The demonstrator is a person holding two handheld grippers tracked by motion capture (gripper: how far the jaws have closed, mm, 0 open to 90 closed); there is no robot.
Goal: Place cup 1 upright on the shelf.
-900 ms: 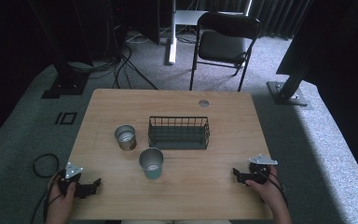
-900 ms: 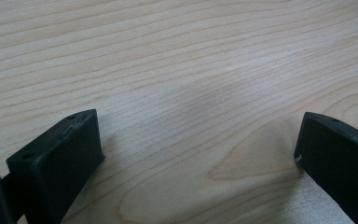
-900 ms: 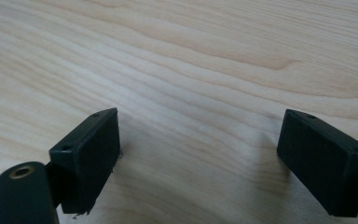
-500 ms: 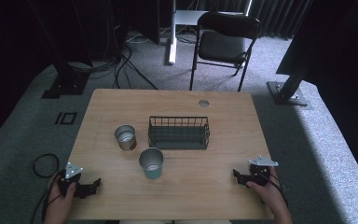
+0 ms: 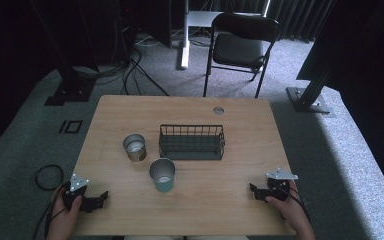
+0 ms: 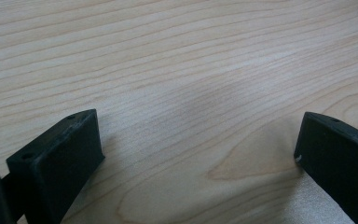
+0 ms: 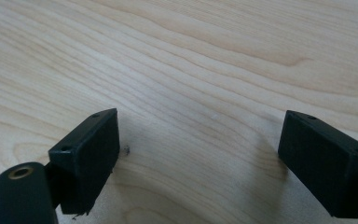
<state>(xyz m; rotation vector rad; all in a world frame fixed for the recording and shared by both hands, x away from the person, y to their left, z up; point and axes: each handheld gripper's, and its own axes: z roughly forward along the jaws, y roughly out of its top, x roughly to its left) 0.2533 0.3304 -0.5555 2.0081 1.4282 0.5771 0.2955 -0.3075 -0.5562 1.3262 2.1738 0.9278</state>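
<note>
Two metal cups [image 5: 135, 147] [image 5: 162, 174] are set beside a dark wire basket [image 5: 192, 142] on the table [image 5: 240, 165]. Both grippers [image 5: 96, 201] [image 5: 258, 192] are held spread, empty.

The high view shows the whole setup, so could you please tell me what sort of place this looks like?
Probably a lab or studio set up for recording, not a home. A plain wooden table stands on grey carpet among dark stands with loose cables, a folding chair sits behind it, and the surroundings are dark.
</note>
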